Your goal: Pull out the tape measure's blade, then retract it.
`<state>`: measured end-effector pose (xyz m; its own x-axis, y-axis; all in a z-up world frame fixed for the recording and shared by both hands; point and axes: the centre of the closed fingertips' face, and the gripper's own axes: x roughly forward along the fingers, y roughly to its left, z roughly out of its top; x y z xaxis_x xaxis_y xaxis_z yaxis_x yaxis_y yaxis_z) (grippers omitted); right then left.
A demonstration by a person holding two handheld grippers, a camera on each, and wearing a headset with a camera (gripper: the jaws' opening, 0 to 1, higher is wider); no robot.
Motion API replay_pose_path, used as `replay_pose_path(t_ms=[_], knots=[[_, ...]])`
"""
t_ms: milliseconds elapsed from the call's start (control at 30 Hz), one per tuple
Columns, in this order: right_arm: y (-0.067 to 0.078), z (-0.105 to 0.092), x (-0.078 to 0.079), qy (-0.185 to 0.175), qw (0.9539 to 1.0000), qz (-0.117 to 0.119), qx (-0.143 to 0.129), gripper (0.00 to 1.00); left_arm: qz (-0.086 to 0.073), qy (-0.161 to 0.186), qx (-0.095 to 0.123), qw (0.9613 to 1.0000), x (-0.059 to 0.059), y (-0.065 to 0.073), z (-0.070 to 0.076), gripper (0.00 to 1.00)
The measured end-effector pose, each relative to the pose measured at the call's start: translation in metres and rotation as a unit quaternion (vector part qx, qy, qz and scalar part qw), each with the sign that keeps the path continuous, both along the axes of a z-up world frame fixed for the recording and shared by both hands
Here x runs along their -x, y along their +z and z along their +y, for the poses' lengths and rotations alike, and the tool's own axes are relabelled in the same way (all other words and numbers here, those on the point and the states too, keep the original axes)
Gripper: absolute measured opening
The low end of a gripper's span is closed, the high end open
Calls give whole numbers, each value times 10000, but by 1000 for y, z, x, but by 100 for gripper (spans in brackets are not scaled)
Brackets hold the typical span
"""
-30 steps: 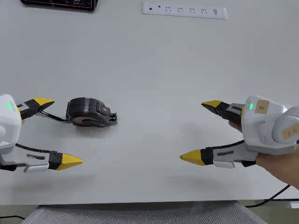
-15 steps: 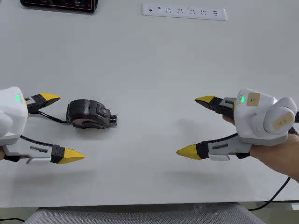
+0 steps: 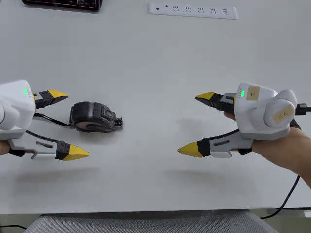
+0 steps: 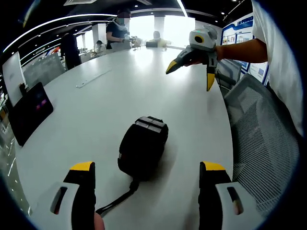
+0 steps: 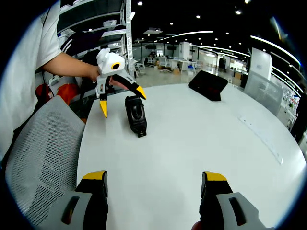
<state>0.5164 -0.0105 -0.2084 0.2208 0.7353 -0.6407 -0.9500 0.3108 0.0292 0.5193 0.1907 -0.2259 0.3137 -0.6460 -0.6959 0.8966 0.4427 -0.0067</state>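
A dark grey tape measure (image 3: 93, 117) lies on its side on the white table (image 3: 155, 63), its blade hook pointing right and a black wrist strap (image 3: 48, 119) trailing left. My left gripper (image 3: 63, 124) is open just left of it, one yellow-tipped finger above the strap and one below the case, touching nothing. From the left gripper view the tape measure (image 4: 143, 145) lies ahead of the fingertips (image 4: 82, 166). My right gripper (image 3: 194, 124) is open over bare table, well to the right, facing the tape measure (image 5: 135, 114). The blade is fully inside the case.
A white power strip (image 3: 193, 10) lies along the far edge of the table, and a black device (image 3: 63, 4) sits at the far left corner. A grey mesh chair back (image 3: 146, 222) shows below the near table edge. A black cable (image 3: 286, 194) trails from the right hand.
Both grippers have edged inward: the left one moved right, closer around the tape measure's strap end, and the right one moved left toward the middle. The tape measure has not moved.
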Motion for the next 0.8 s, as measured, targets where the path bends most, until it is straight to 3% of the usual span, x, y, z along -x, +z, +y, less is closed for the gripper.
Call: replay_pose_path(t_ms=[300, 800], knots=[[0, 5, -3, 132, 9999, 3, 19, 76, 49, -200, -118, 9997, -6, -4, -6, 83], [1, 20, -7, 418, 9990, -80, 96, 73, 172, -436, -324, 9984, -9, -11, -9, 65]])
